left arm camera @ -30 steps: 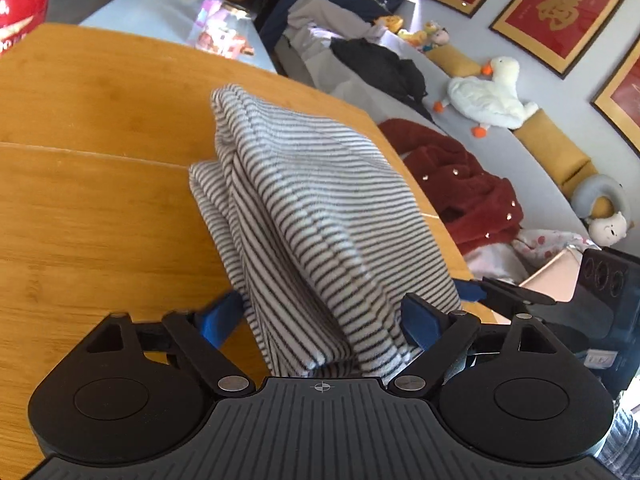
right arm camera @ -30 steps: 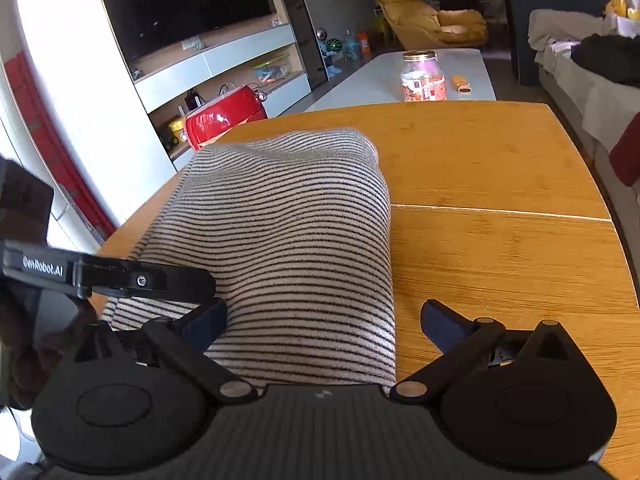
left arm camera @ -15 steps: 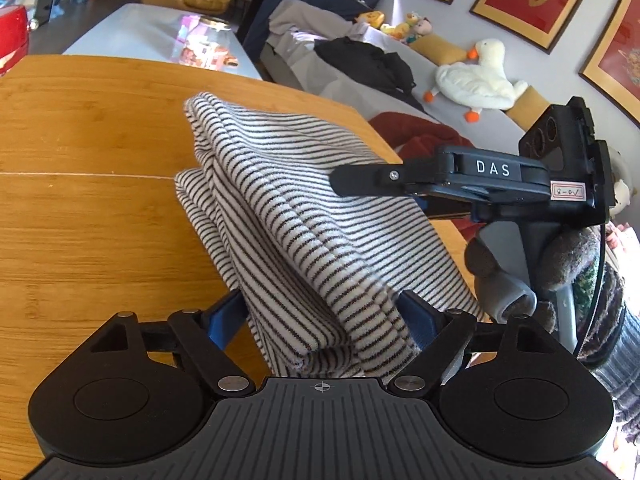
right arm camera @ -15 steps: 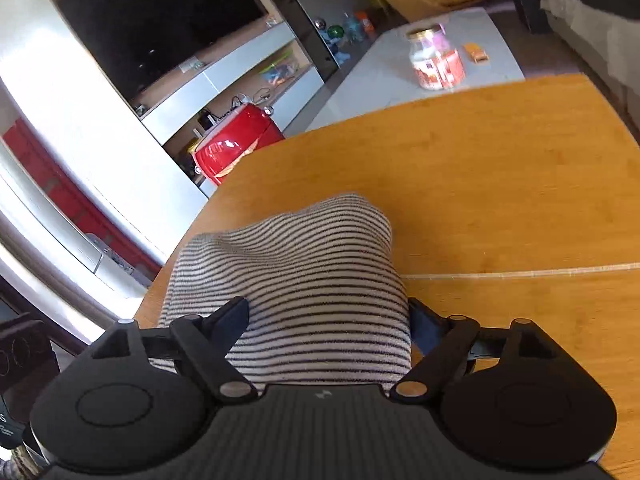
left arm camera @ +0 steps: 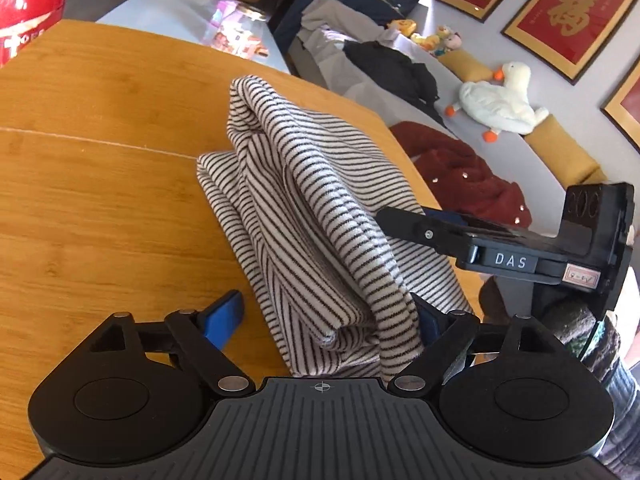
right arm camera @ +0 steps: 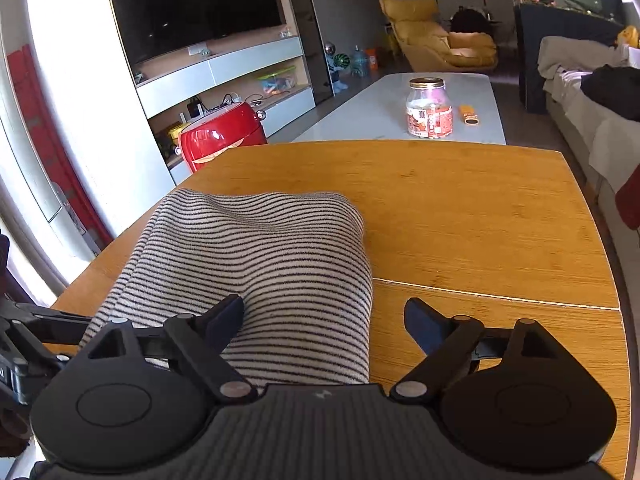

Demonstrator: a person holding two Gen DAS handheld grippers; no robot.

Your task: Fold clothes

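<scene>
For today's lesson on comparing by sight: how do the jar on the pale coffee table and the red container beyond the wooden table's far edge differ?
The jar is clear glass with a dark lid and a printed label; the red container is opaque and glossy. The jar looks narrower and stands upright on the coffee table; the red container looks wider and rounder and sits lower, partly hidden by the wooden table. Neither is touched by a gripper.

I am in a home living room: a sofa with a plush goose, a television, a coffee table, framed red wall hangings.
</scene>
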